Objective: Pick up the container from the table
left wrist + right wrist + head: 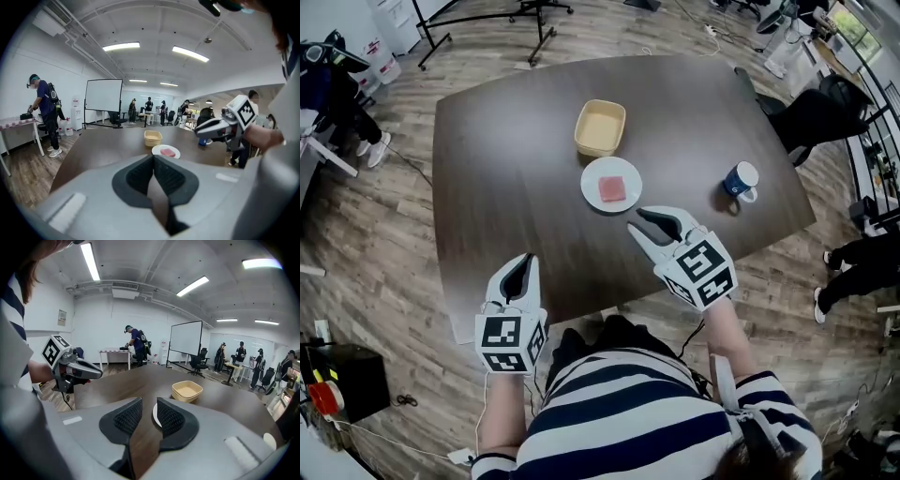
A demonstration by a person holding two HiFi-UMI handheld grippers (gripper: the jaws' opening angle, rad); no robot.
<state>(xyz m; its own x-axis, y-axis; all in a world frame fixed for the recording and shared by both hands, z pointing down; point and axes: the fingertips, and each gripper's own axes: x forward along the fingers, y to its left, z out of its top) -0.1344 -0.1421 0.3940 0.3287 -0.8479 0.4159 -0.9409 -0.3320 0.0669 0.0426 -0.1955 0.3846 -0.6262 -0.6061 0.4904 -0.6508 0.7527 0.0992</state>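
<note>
The yellow container (600, 127) sat mid-table (487, 159), just beyond a white plate (591, 180) bearing a pink block (612, 188). Both grippers hovered near the table's front edge — the left gripper (523, 265) with jaws pressed together, the right gripper (639, 221) with jaws apart, empty.

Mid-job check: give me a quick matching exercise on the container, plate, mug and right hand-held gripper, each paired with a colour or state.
Column one:
1 container
2 plate
3 mug
4 right hand-held gripper

Column two:
A blue
B jaws apart
C tan, just beyond the plate
D white, carrying a pink block

Pairs: 1-C; 2-D; 3-A; 4-B
</note>
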